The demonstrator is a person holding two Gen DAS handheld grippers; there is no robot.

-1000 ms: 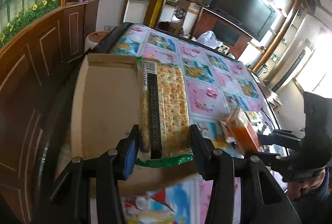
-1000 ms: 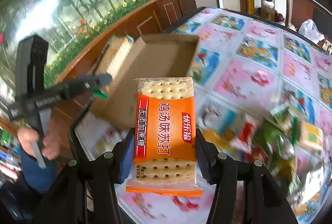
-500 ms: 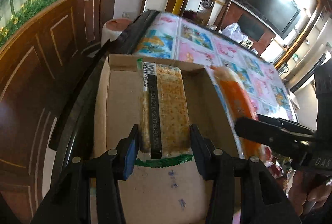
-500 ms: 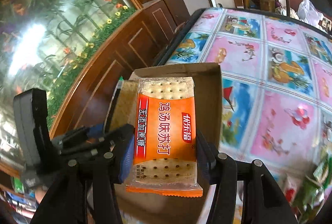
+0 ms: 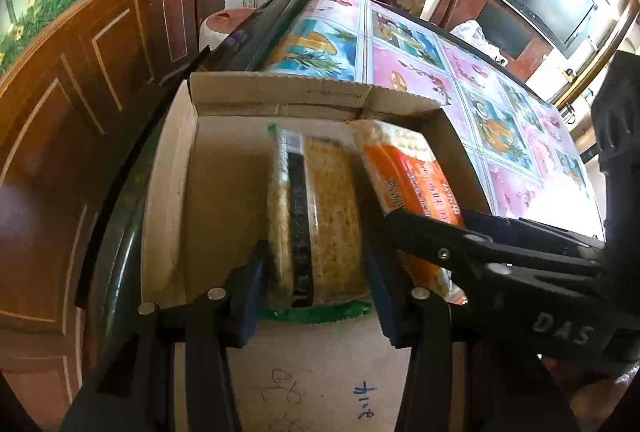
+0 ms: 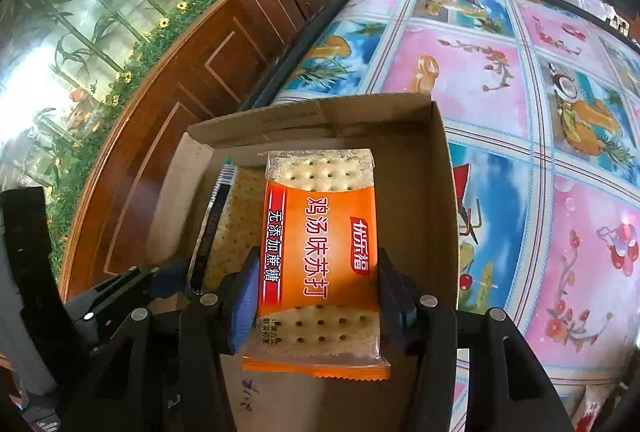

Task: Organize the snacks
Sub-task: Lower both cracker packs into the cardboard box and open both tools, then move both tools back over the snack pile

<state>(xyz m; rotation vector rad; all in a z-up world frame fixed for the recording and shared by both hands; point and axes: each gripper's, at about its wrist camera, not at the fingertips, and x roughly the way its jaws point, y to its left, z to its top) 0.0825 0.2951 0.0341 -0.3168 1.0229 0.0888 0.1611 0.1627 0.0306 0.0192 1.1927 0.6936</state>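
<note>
While both packets are hanging inside the open brown cardboard box [image 5: 172, 192] at the corner of the picture-tiled table [image 6: 500, 80], the left gripper [image 5: 314, 268] is clamping a clear green-edged cracker packet [image 5: 328, 208], its long axis running away from the jaws toward the box's far wall. The right gripper [image 6: 316, 296] is squeezing an orange soda-cracker packet [image 6: 320, 248], lying lengthwise the same way, just beside the first, nearer the box's right wall.
</note>
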